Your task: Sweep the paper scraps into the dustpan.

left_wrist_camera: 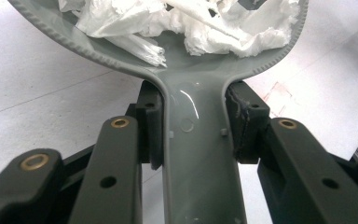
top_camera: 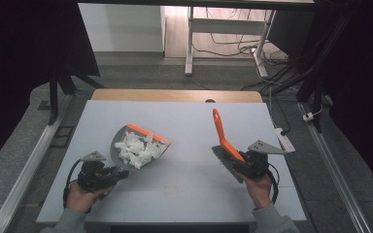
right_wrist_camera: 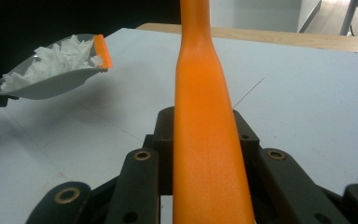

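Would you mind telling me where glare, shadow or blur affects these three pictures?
High view: dark surround, evenly lit table. Left gripper view: a glare streak on the dustpan handle, paper scraps overexposed. Right gripper view: the near brush handle looks soft; the pan's shadow falls beneath it.

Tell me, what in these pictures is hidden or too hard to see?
- Brush bristles: high view, mostly behind the right gripper; right gripper view cuts them off at the bottom edge.
- Dustpan front lip: cut off by the top edge of the left gripper view.
- Pan floor: covered by paper scraps.
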{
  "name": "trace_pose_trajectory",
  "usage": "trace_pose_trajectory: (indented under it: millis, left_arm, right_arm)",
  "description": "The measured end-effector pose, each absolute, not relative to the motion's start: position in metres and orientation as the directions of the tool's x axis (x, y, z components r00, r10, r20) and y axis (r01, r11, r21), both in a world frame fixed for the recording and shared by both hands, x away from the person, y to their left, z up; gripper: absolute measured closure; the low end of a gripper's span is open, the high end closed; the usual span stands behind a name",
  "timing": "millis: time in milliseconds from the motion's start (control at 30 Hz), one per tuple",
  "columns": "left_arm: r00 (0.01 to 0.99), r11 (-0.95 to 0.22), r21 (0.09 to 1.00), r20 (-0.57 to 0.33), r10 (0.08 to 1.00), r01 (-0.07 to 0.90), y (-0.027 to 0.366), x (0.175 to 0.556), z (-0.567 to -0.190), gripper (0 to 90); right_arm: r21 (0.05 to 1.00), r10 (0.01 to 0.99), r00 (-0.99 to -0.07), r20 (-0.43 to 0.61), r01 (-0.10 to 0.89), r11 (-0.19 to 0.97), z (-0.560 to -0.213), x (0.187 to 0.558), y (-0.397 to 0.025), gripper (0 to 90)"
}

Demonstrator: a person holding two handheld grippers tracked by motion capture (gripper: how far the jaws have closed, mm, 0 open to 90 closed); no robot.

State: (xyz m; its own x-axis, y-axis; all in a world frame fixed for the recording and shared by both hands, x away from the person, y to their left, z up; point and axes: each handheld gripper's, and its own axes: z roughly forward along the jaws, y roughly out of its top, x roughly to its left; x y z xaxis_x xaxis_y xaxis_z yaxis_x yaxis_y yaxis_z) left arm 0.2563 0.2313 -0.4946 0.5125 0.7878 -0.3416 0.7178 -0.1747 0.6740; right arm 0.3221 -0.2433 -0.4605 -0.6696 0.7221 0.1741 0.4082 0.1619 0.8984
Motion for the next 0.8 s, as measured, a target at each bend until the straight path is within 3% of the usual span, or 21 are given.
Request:
trace_pose_trajectory:
  millis: [800]
  left_arm:
    - [0.448, -0.101, 0.677, -0.361, 0.818, 0.729, 0.243, 0.253, -0.496, 61.4]
  right_arm:
    - [0.894, 0.726, -0.66, 0.196, 0.424, 0.145, -0.463, 0.322, -0.249, 70.5]
